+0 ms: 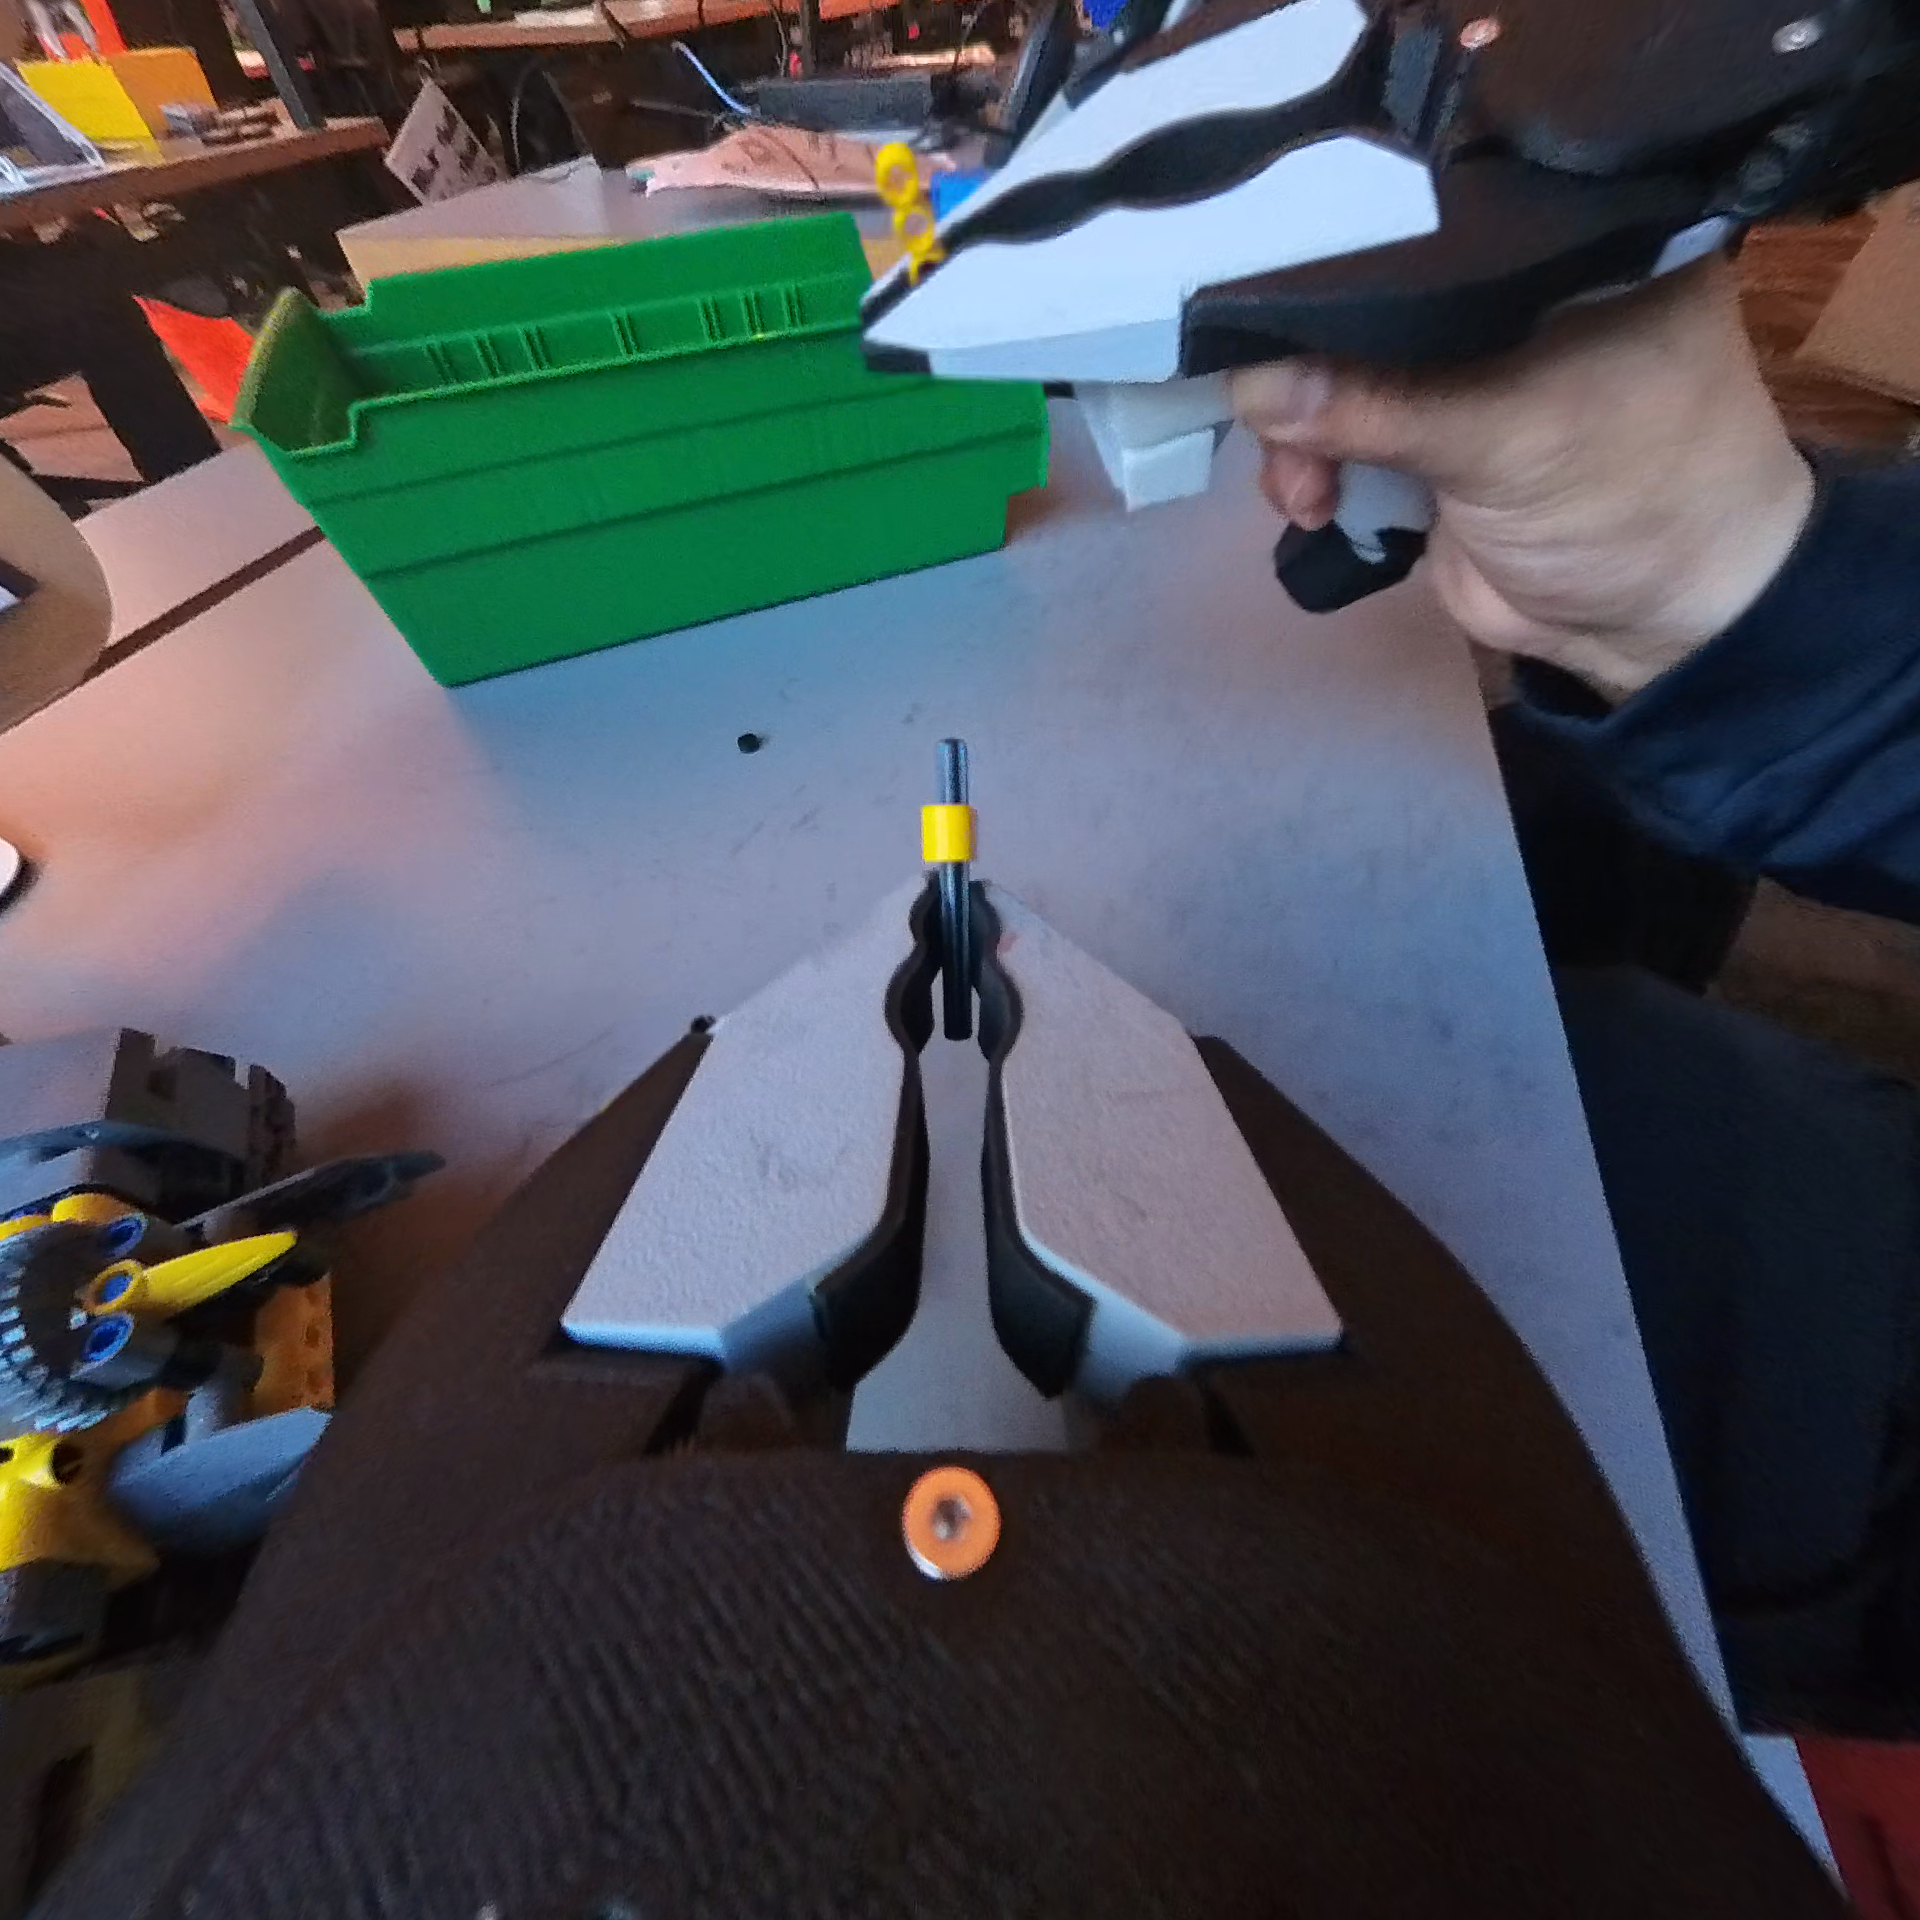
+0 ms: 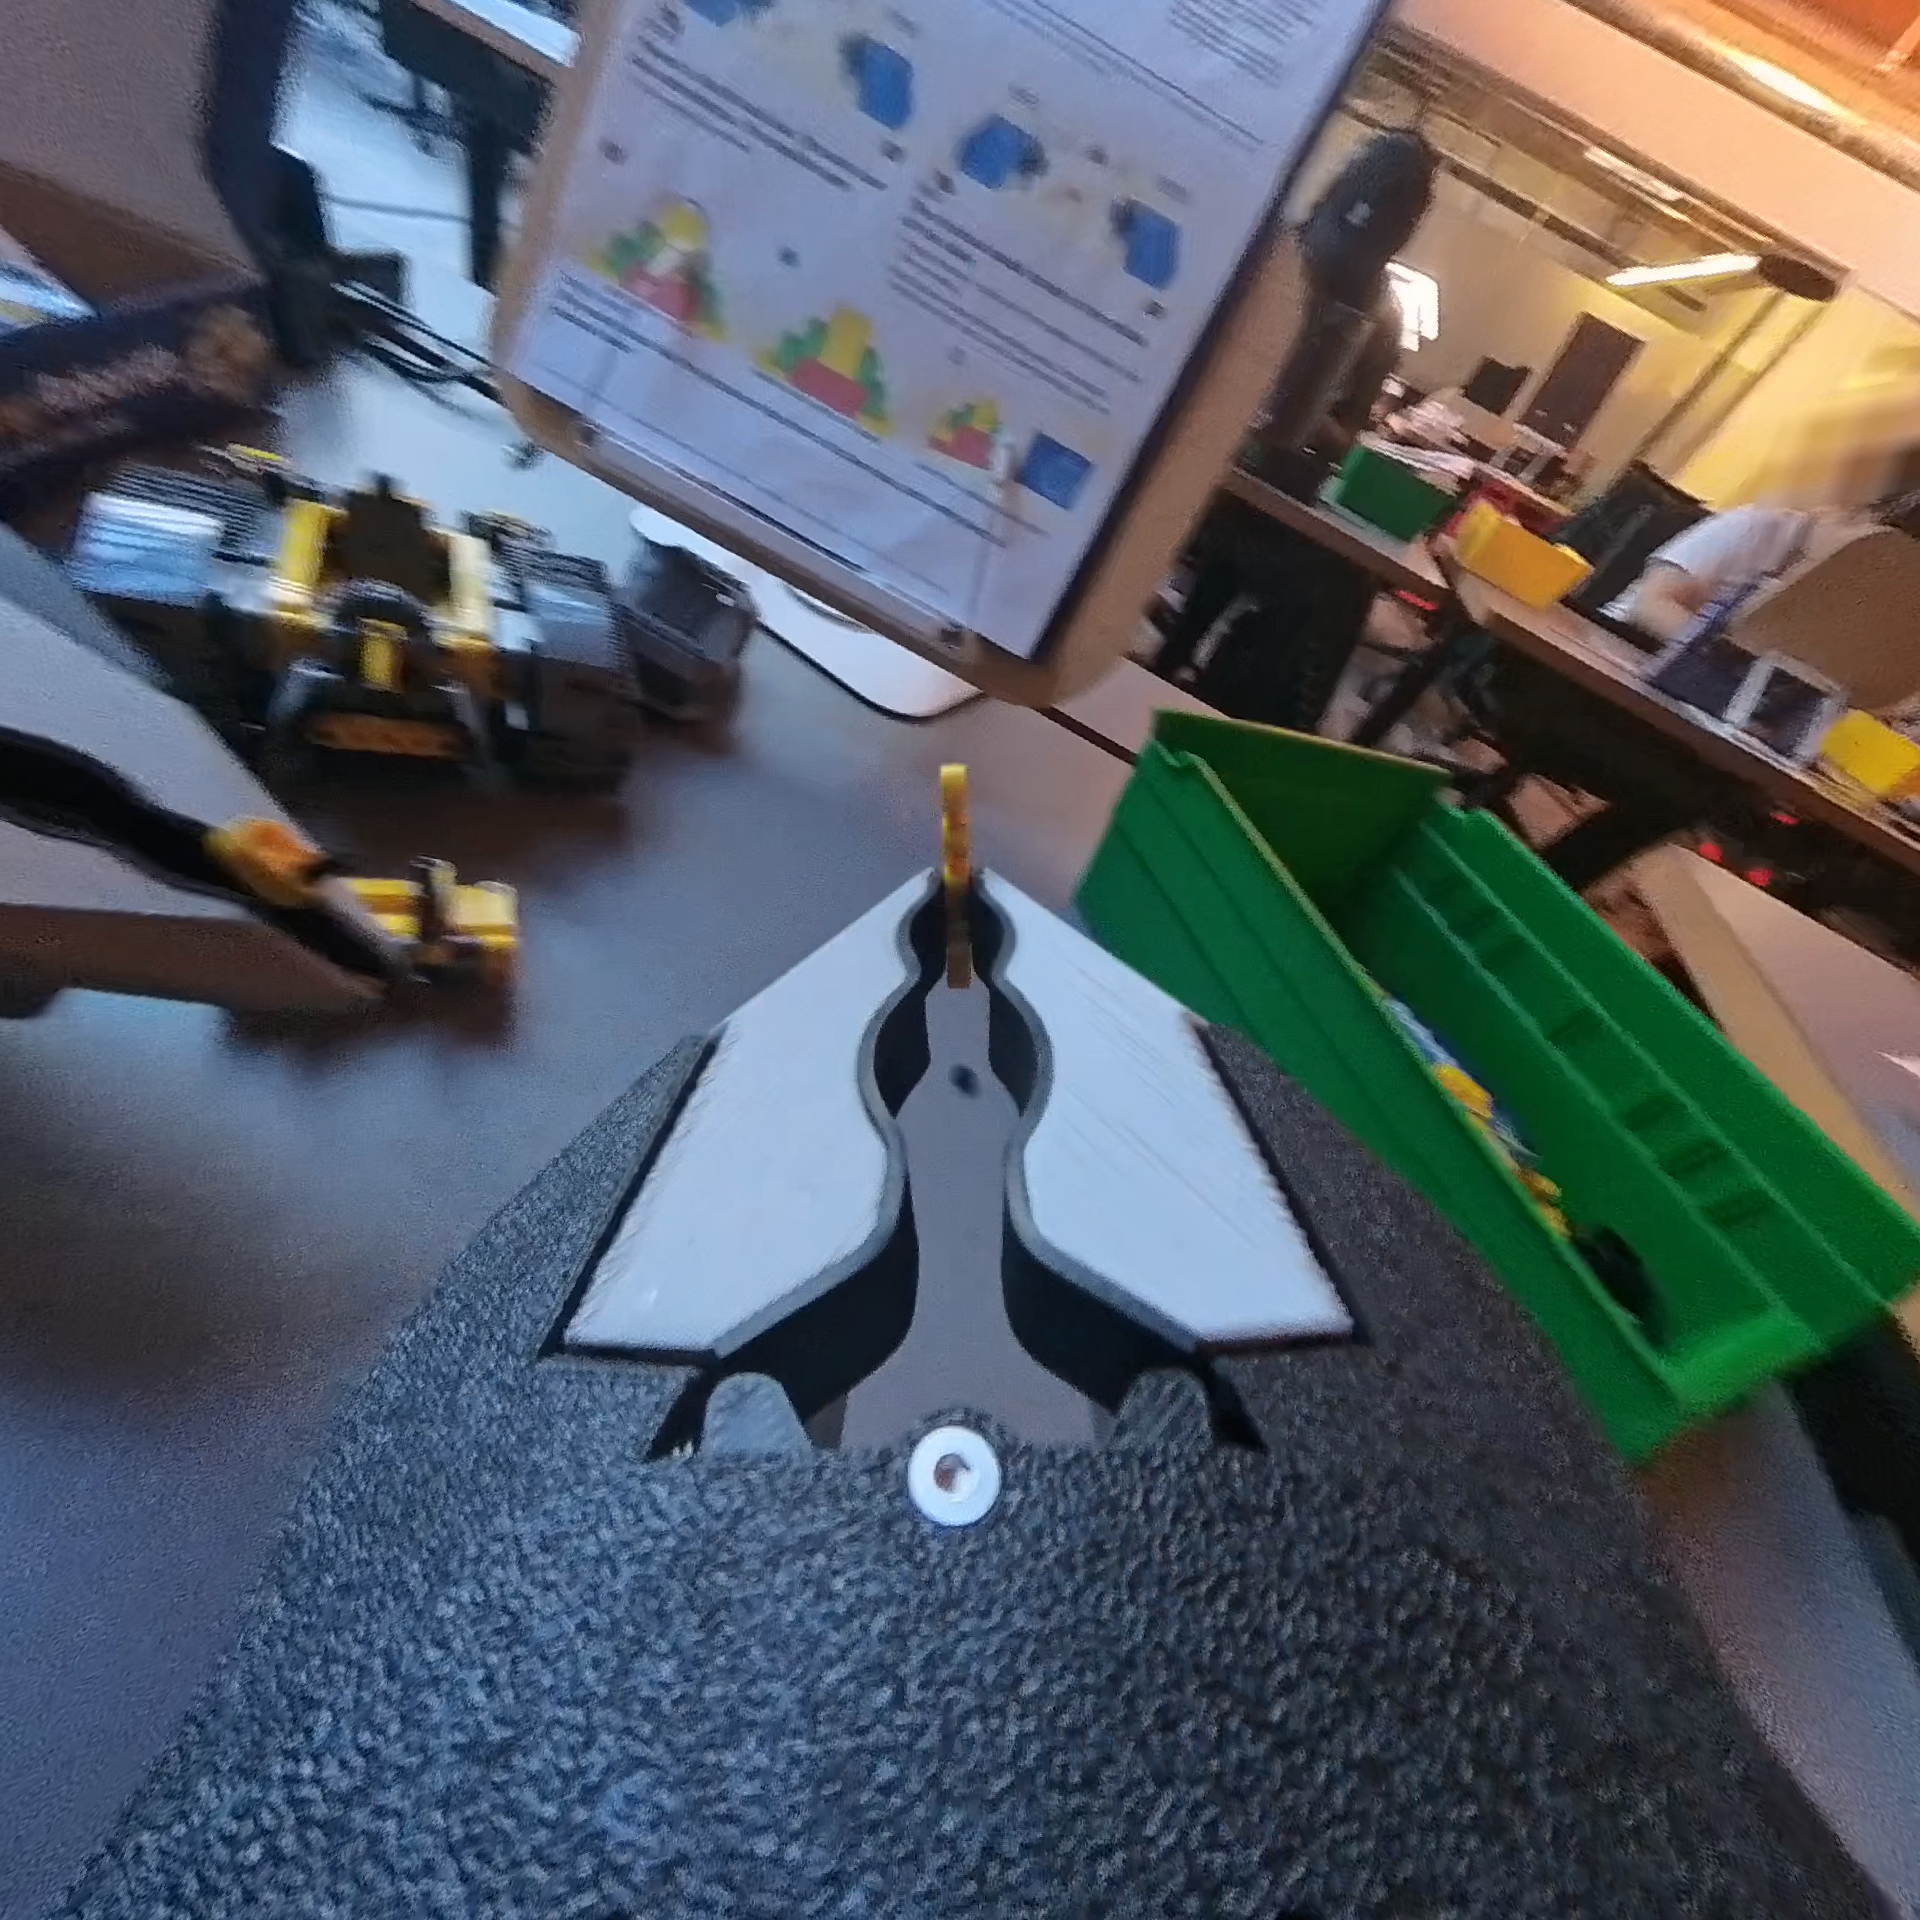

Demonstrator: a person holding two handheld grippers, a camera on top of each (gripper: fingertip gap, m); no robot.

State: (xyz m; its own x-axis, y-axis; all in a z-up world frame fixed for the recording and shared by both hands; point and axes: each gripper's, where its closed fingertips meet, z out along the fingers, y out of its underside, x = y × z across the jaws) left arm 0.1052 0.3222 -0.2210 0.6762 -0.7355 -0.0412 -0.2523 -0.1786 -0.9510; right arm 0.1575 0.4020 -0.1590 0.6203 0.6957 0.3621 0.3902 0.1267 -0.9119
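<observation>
Far left on the bench [image 1: 623, 883], a yellow-and-black brick model [image 1: 114, 1340] sits just beside the left gripper [image 1: 952, 894]. Its fingers [image 1: 790, 1122] are clamped on a black axle [image 1: 952, 935] with a yellow bushing [image 1: 947, 832], held over bare bench. A small black bit [image 1: 748, 742] lies ahead, the green bin [image 1: 644, 457] beyond it. Right bench edge runs close, a person's sleeve [image 1: 1766, 748] against it. Right gripper [image 2: 954, 894] hovers by the bin's right end, fingers [image 2: 769, 1143] pinched on a thin yellow piece [image 2: 954, 831]. An instruction board [image 2: 914, 270] stands behind.
</observation>
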